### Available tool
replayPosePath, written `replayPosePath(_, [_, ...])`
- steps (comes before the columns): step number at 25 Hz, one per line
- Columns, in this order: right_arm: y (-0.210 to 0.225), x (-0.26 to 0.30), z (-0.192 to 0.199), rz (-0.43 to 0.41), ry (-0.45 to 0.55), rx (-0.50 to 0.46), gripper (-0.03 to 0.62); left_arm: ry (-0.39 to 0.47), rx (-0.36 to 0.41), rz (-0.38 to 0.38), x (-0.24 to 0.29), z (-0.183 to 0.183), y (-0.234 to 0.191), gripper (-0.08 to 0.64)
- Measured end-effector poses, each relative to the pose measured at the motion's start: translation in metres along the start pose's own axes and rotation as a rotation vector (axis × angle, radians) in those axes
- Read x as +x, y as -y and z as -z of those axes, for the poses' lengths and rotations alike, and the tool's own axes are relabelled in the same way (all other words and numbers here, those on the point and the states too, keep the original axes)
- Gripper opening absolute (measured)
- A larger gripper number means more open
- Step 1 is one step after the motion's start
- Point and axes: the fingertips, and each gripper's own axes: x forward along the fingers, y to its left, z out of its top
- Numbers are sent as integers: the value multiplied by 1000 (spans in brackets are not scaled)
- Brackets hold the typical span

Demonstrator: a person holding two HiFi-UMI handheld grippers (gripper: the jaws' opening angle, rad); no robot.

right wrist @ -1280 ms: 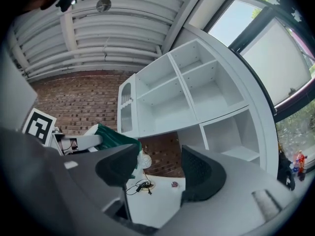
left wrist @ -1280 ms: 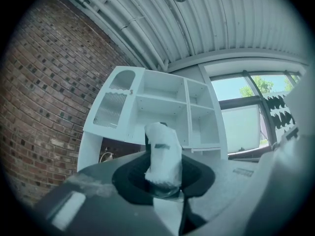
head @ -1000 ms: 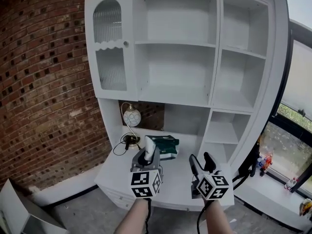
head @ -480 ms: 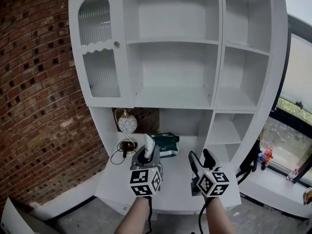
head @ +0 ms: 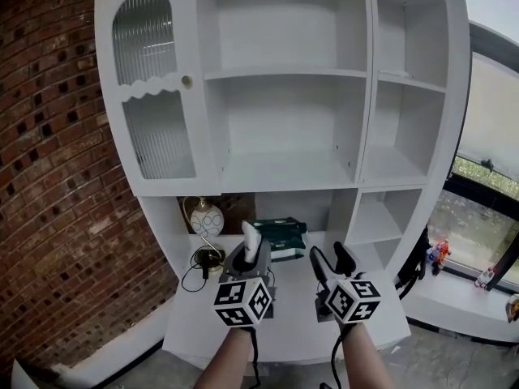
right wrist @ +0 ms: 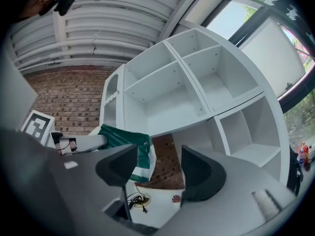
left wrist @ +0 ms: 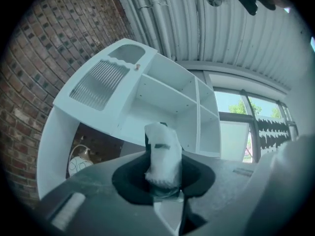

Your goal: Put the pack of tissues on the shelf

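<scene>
Left tool (head: 250, 256) pinches the white end of the pack of tissues (head: 280, 235), whose green body sticks out toward 1 o'clock. The pack hangs in the air above the white bench (head: 296, 331), in front of the low niche under the shelf unit (head: 284, 168).

That unit fills the head view from 10 to 2 o'clock, with open white compartments and a ribbed-glass door (head: 154, 112) at 10 o'clock (what sits behind the glass cannot be made out). The niche holds a round patterned lamp (head: 204, 217) at 9 o'clock of the pack, with a coiled cable (head: 203, 259) on the bench below it.

At 3 o'clock of the left one, the right tool (head: 331, 259) has its jaws spread, gripping nothing. Both forearms enter from 6 o'clock, and both tools point forward about level, marker cubes facing the camera.
</scene>
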Motion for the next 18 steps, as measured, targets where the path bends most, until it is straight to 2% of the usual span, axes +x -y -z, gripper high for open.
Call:
replayPosePath(8, [-11, 17, 13, 3, -16, 6, 272, -3, -145, 80, 5, 6, -3, 103])
replayPosePath(12, [-10, 18, 17, -11, -17, 39, 272, 2, -212, 141, 6, 10, 7, 103])
replayPosePath(15, [-6, 17, 12, -38, -4, 72, 271, 7, -289, 193, 10, 13, 17, 103])
replayPosePath(18, [3, 15, 4, -61, 12, 90, 223, 8, -358, 226, 16, 16, 29, 103])
